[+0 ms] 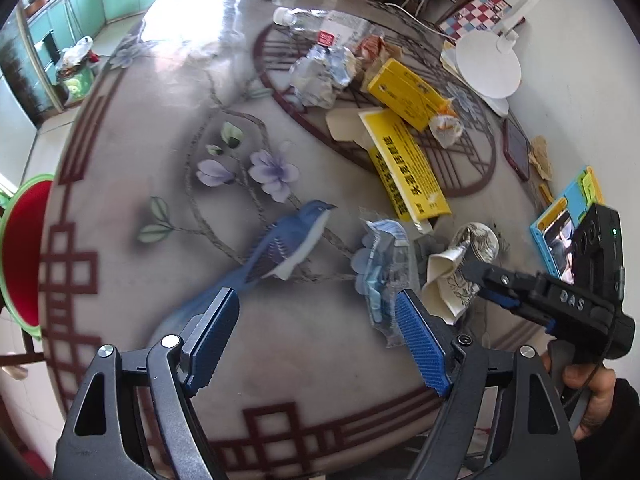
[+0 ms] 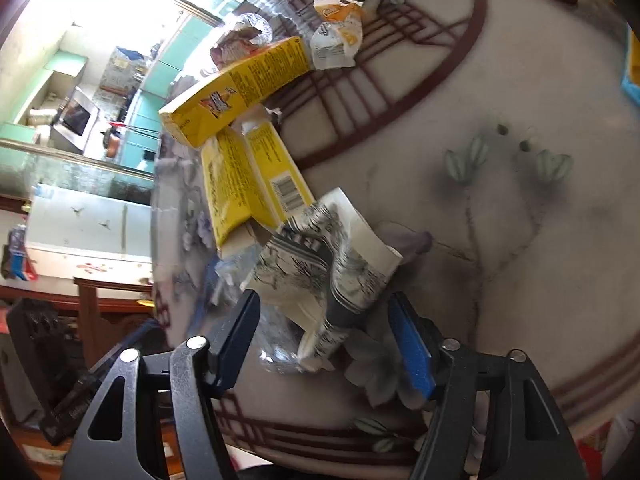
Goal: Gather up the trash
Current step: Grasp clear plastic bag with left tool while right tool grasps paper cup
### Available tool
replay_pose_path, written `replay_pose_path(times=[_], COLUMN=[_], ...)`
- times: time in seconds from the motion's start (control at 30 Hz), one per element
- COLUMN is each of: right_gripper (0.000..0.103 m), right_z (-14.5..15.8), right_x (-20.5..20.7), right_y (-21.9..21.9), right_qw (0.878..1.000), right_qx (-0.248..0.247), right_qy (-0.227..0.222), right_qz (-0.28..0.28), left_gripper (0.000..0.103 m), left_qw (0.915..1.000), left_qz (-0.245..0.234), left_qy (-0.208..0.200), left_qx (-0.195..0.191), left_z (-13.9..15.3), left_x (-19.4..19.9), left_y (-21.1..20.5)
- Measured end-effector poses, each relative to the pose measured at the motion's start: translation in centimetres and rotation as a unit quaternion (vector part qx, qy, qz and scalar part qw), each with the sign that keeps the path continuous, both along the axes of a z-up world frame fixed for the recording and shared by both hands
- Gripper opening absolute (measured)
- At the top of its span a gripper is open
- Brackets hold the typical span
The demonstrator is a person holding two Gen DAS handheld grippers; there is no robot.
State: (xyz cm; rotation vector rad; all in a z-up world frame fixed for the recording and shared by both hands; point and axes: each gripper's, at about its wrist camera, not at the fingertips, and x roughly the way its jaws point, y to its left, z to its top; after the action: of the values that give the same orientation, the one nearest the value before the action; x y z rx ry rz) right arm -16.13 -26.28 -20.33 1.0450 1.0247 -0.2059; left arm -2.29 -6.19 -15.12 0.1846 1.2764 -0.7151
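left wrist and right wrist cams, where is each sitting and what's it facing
Left wrist: on the left tool, angled down at the table; shows its open fingers, the right tool, a hand.
Right wrist: on the right tool, facing the crushed paper cup between its fingers.
Shared: cup, yellow boxes.

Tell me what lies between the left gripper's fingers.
Only bare table in the left wrist view; the clear blue-printed wrapper lies just past the right-hand finger, partly behind its tip.
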Motion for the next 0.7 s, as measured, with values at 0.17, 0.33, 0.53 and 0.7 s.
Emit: replay_pose_path(times=[0.17, 0.33, 0.53, 0.7], right_gripper=[0.017, 0.017, 0.017, 0.017], right_z=[0.5, 3.7, 5.8, 6.3], right_x=[0.2, -1.1, -2.3, -2.3], right_y=[-0.8, -1.6, -2.0, -1.9], right_qw=[1.000, 0.997, 0.995, 0.995], right_qx=[-0.016, -0.073, -0.085, -0.083], right_qy=[-0.019, -0.036, -0.041, -0.050], right_qz=[0.004, -0.004, -0.009, -0.004], left_gripper=[0.080, 0.080, 0.019, 0.004], left_qw=[0.9997, 0.9992, 0.9967, 0.9985], left_qz=[-0.015, -0.031, -0.045, -0.043], left_qy=[0.021, 0.025, 0.049, 0.014], left_qx=[-0.001, 0.009, 0.047, 0.030], left_z=[-0.8, -2.2, -4.4, -2.3], left_x=[-0.5, -0.6, -1.0, -1.2], left_y=[-1.8, -4.0, -5.4, -4.9])
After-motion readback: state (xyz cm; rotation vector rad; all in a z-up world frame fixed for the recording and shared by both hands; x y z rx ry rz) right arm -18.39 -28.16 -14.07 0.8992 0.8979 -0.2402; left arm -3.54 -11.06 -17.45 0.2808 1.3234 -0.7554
